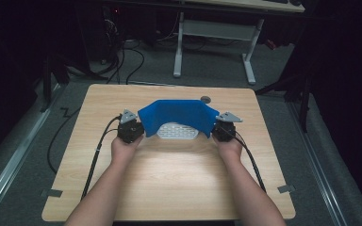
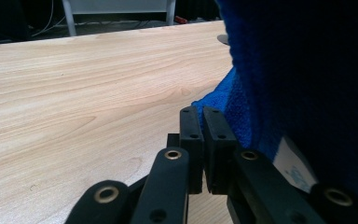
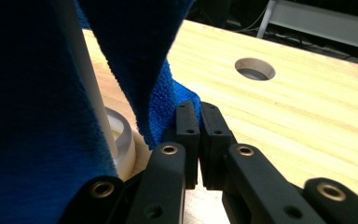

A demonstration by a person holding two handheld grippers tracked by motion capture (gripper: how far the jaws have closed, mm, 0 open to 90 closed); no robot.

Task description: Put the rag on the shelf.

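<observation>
- A dim room is seen, with a pale wooden worktop filling the middle of the high view and a white-legged desk at the upper centre.
- The left tongs, left of centre in the high view, are pressed together on an edge of the blue cloth; in the left gripper view the cloth fills the right side.
- The right tongs, right of centre, are likewise pinched on the cloth's other end.
- The cloth is held up between both, sagging over a white perforated dish at mid-frame.
- A round hole is seen in the worktop, upper right of the right gripper view.
- The lifting is judged done; spreading or laying the cloth over the dish is judged still left.
</observation>
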